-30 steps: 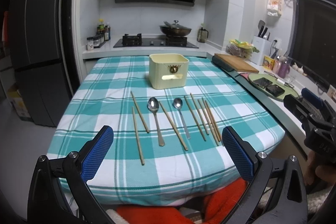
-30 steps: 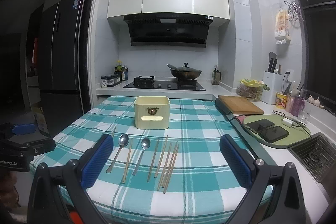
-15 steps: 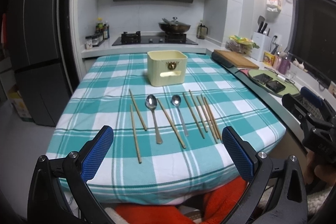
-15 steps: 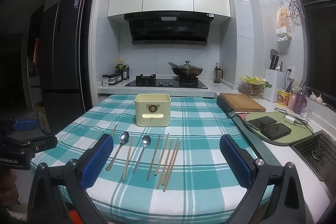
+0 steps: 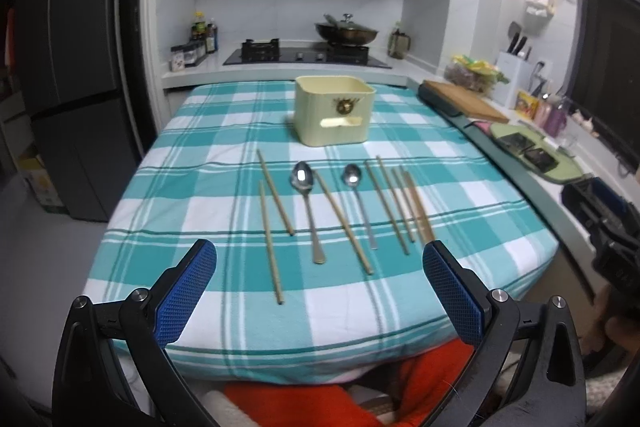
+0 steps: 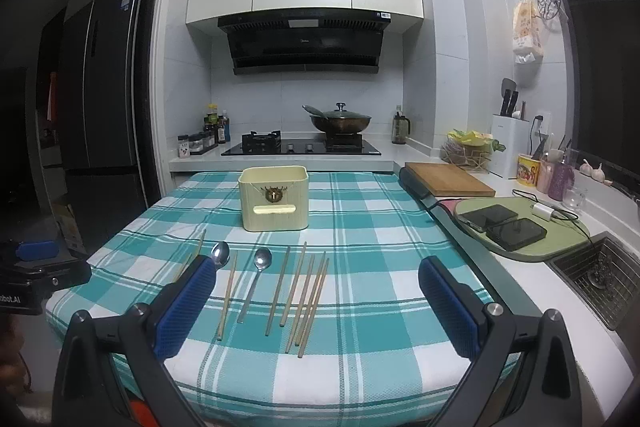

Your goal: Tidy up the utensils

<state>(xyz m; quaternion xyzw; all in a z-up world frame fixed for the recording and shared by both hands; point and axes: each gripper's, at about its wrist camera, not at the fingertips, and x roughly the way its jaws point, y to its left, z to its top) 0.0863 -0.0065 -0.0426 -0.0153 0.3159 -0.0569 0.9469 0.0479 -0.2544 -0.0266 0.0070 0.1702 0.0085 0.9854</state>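
Both grippers are hovering over the near edge of the checked tablecloth (image 5: 192,163). The left gripper (image 5: 320,287) is sitting wide open with nothing between its blue pads, and the right gripper (image 6: 316,303) is gaping just as wide, also empty.

Going left to right on the cloth, I'm counting eight wooden chopsticks (image 5: 272,239) and two spoons: two sticks, then the bigger spoon (image 5: 306,203), one slanted stick touching it, the smaller spoon (image 5: 358,203), then five sticks bunched close together (image 5: 400,203). All are lying flat, handles toward the camera.

The cream utensil holder (image 5: 334,115) is standing upright just behind them. Off right, a cutting board (image 6: 448,179) and a green mat (image 6: 560,227) with two phones are sitting on the counter.
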